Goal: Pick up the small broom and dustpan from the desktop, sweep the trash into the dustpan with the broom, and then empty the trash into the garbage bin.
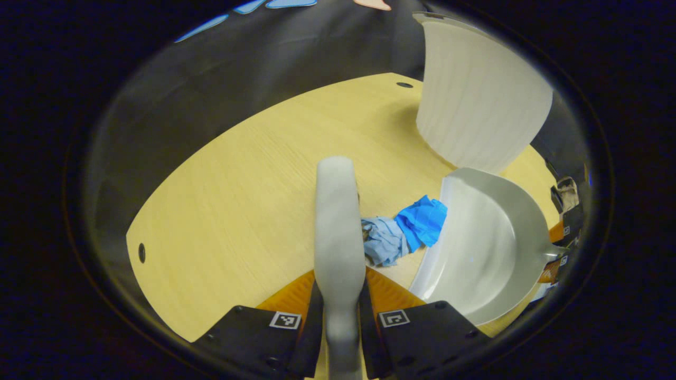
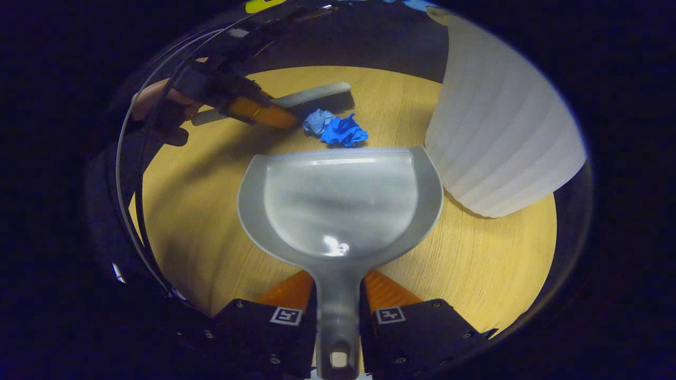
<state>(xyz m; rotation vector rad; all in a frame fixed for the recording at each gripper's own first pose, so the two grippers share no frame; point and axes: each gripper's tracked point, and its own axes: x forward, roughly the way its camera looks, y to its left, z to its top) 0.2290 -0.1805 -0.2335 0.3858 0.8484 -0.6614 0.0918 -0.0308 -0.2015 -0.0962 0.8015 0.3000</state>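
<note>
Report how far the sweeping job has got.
Done: left gripper holds the broom, right gripper the dustpan. In hand: broom beside the blue trash at the pan's lip. Left: sweep it in, empty into the white bin.

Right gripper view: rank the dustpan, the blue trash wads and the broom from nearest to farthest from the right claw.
1. Dustpan: handle clamped in the right claw.
2. Blue trash wads: just beyond the pan's front lip.
3. Broom: behind the wads, held by the left claw.
</note>
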